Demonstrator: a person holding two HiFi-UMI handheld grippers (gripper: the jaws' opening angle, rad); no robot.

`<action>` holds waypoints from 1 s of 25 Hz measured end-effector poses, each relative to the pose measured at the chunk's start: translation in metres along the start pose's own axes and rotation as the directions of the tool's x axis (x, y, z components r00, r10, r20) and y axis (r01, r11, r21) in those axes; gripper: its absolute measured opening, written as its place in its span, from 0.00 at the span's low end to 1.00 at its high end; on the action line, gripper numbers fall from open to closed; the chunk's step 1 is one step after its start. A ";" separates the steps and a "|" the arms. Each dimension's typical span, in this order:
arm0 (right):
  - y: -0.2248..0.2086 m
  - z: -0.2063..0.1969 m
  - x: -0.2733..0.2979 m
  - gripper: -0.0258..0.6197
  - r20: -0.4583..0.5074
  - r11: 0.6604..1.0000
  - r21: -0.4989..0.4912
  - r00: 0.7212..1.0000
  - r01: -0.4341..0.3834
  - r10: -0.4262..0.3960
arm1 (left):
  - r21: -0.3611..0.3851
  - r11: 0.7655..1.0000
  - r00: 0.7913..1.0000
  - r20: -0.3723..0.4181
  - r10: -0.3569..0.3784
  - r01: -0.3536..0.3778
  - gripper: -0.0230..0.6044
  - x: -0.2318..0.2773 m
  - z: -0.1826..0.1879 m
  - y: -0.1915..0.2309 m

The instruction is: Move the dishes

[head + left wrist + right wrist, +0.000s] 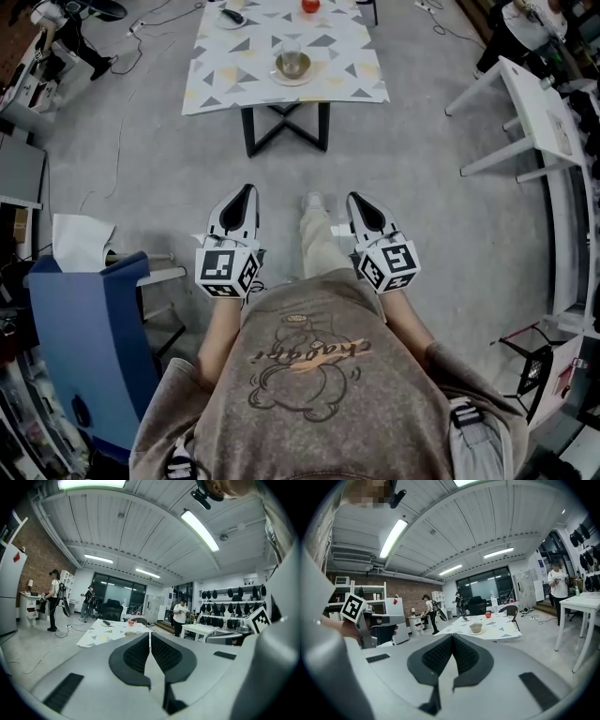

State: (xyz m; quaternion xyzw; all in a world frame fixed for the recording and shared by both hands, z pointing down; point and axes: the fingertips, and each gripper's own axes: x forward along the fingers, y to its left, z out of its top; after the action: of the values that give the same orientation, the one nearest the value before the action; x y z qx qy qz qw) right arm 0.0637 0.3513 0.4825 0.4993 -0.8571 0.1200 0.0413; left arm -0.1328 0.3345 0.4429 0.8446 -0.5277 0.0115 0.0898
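Note:
A table with a white, triangle-patterned cloth (281,89) stands ahead across the grey floor. On it a glass bowl (292,64) rests on a saucer near the front edge. A small plate with a dark object (232,17) and a red object (310,5) lie further back. My left gripper (246,192) and right gripper (356,199) are held side by side in front of the person's body, well short of the table, both shut and empty. In the right gripper view the bowl (476,627) shows beyond the closed jaws (452,635). The left gripper's jaws (149,634) also meet.
A blue chair (84,328) stands close at the left with white paper on it. White tables (539,112) line the right side. Cables (122,141) trail over the floor at the left. Several people stand far off by the brick wall (429,609) and at the right (558,581).

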 end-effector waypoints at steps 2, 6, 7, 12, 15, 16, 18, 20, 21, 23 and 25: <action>-0.006 0.005 0.016 0.04 0.002 1.000 -0.002 1.000 -0.012 0.012 | -0.001 1.000 1.000 0.000 0.004 -0.004 0.08 0.014 0.003 0.008; -0.023 0.014 0.052 0.04 0.003 1.000 -0.002 1.000 -0.028 0.028 | -0.005 1.000 1.000 -0.004 0.021 -0.021 0.08 0.048 0.007 0.026; -0.028 0.017 0.061 0.04 0.002 0.999 -0.002 0.999 -0.033 0.033 | -0.007 1.000 1.000 -0.003 0.025 -0.025 0.08 0.057 0.009 0.030; -0.060 0.031 0.112 0.04 -0.002 0.999 0.001 0.999 -0.049 0.049 | 0.002 0.999 0.999 0.002 0.035 -0.035 0.08 0.108 0.023 0.050; -0.077 0.042 0.147 0.04 -0.012 0.998 0.004 0.998 -0.068 0.068 | -0.001 0.998 0.998 -0.002 0.062 -0.062 0.08 0.137 0.031 0.068; -0.083 0.046 0.157 0.04 -0.016 0.997 0.004 0.997 -0.076 0.076 | -0.003 0.998 0.998 -0.006 0.070 -0.070 0.08 0.147 0.034 0.072; -0.097 0.058 0.177 0.04 -0.016 0.996 0.003 0.996 -0.092 0.092 | -0.002 0.997 0.997 -0.011 0.077 -0.077 0.08 0.168 0.041 0.079; -0.112 0.070 0.196 0.04 -0.012 0.995 0.003 0.995 -0.101 0.102 | 0.001 0.997 0.996 -0.015 0.083 -0.083 0.08 0.189 0.046 0.085; -0.119 0.075 0.205 0.04 -0.012 0.994 0.003 0.994 -0.106 0.106 | 0.000 0.996 0.996 -0.017 0.087 -0.087 0.08 0.199 0.048 0.089; -0.133 0.083 0.223 0.04 -0.014 0.993 0.005 0.993 -0.120 0.120 | -0.002 0.995 0.995 -0.022 0.096 -0.096 0.08 0.218 0.051 0.095; -0.145 0.090 0.239 0.04 -0.018 0.990 0.007 0.990 -0.140 0.140 | 0.002 0.994 0.994 -0.029 0.106 -0.106 0.08 0.236 0.055 0.100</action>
State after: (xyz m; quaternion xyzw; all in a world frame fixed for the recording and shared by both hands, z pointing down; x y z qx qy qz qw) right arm 0.0747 0.0583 0.4648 0.4369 -0.8892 0.1298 0.0394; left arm -0.1214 0.0728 0.4300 0.8152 -0.5703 0.0285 0.0965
